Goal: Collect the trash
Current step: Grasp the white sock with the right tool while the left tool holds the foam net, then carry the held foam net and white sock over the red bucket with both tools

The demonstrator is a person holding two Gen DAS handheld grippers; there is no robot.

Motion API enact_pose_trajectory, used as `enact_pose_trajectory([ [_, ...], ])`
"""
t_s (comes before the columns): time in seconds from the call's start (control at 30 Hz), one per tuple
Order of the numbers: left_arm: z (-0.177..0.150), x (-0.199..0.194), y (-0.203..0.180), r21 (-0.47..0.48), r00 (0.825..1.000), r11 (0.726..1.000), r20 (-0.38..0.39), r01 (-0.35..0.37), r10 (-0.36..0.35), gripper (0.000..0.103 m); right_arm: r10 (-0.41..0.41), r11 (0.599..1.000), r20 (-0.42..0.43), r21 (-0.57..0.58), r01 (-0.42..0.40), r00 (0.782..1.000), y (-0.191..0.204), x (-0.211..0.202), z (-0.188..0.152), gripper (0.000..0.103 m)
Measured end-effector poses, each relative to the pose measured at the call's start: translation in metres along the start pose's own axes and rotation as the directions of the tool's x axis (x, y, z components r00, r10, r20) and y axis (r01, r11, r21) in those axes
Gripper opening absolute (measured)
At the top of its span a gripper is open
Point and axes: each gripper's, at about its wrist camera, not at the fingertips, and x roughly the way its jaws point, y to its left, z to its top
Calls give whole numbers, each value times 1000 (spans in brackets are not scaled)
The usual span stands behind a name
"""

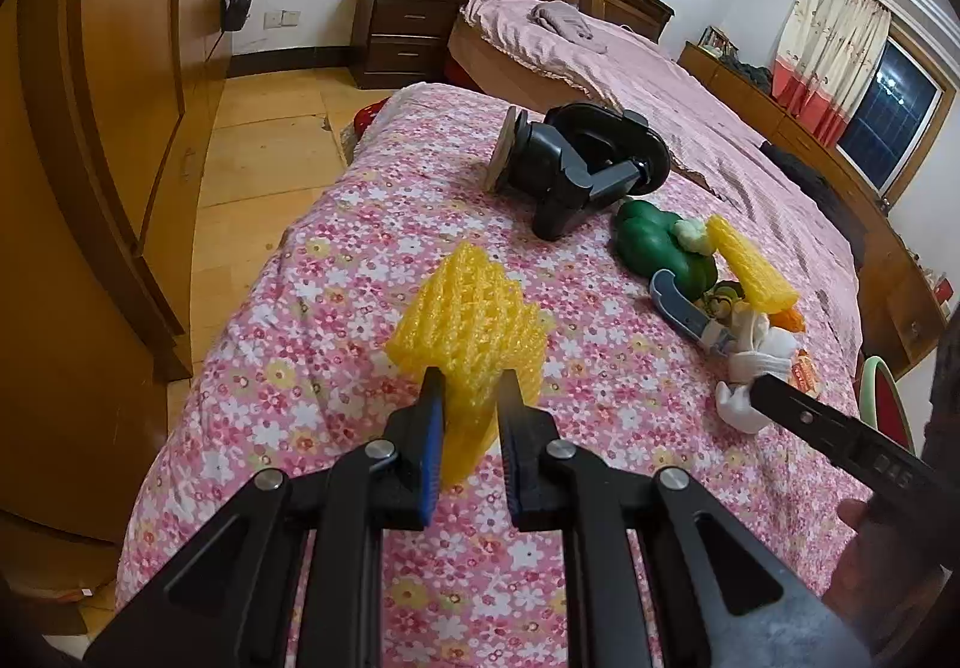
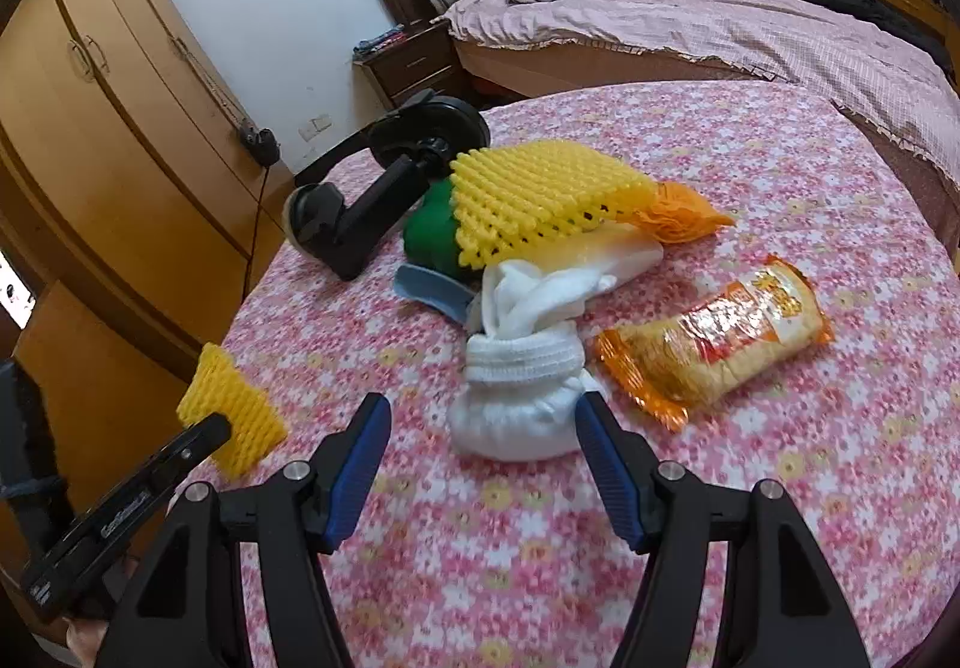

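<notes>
My left gripper (image 1: 471,386) is shut on a yellow foam net (image 1: 468,320) and holds it above the floral tablecloth (image 1: 372,224); the net also shows in the right wrist view (image 2: 231,407). My right gripper (image 2: 480,416) is open, its jaws on either side of a white sock bundle (image 2: 516,398), just in front of it. A second yellow foam net (image 2: 540,194) lies on a pile with a green toy (image 2: 429,236). An orange snack wrapper (image 2: 714,344) lies right of the sock.
A black suction-cup mount (image 1: 576,164) lies at the table's far side. A blue-grey toy knife (image 1: 684,308) lies by the pile. A bed (image 2: 720,20), a nightstand (image 1: 402,35) and wooden wardrobes (image 2: 120,128) surround the table.
</notes>
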Motion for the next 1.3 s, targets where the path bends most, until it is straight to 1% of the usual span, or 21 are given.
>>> enact_pose_trajectory([
  [0.13, 0, 1, -3, 5, 1000, 1000, 0, 7, -7, 16, -15, 1000, -11, 4, 15, 1000, -4, 10, 2, 66],
  [0.2, 0, 1, -5, 8, 1000, 1000, -1, 12, -12, 16, -33, 999, -6, 0, 33, 999, -6, 12, 2, 56],
  [0.23, 0, 0, -7, 10, 1000, 1000, 0, 14, -14, 16, -40, 999, -2, -4, 40, 999, -6, 12, 1, 49],
  [0.27, -1, -1, -8, 12, 1000, 1000, 1, 17, -17, 16, -42, 999, 1, -7, 42, 999, -8, 10, 1, 43],
  [0.3, -1, -3, -10, 14, 1000, 1000, 2, 21, -21, 16, -39, 999, 2, -6, 39, 999, -9, 9, 0, 40],
  [0.33, -1, -4, -12, 16, 1000, 1000, 2, 24, -24, 16, -34, 999, 4, 2, 34, 999, -12, 7, -1, 33],
  [0.47, -1, -11, -24, 32, 999, 998, 9, 50, -50, 16, -15, 1000, 9, 16, 15, 1000, -18, -5, -7, 25],
  [0.57, -3, -19, -36, 59, 997, 996, 21, 67, -68, 16, -1, 1000, 20, 21, 0, 1000, -22, -19, -13, 22],
  [0.63, -4, -24, -46, 79, 997, 994, 26, 75, -78, 16, 4, 1000, 43, 15, -5, 999, -24, -31, -17, 21],
  [0.83, -6, -35, -80, 125, 990, 983, 16, 135, -138, 16, 1, 999, 104, 32, -4, 995, -37, -68, -24, 21],
  [1.07, -4, -41, -129, 188, 976, 958, -37, 218, -215, 16, -28, 996, 188, 87, 12, 982, -66, -116, -26, 21],
  [1.3, 1, -47, -184, 268, 961, 922, -63, 278, -271, 16, -87, 990, 268, 128, 54, 960, -99, -165, -24, 21],
])
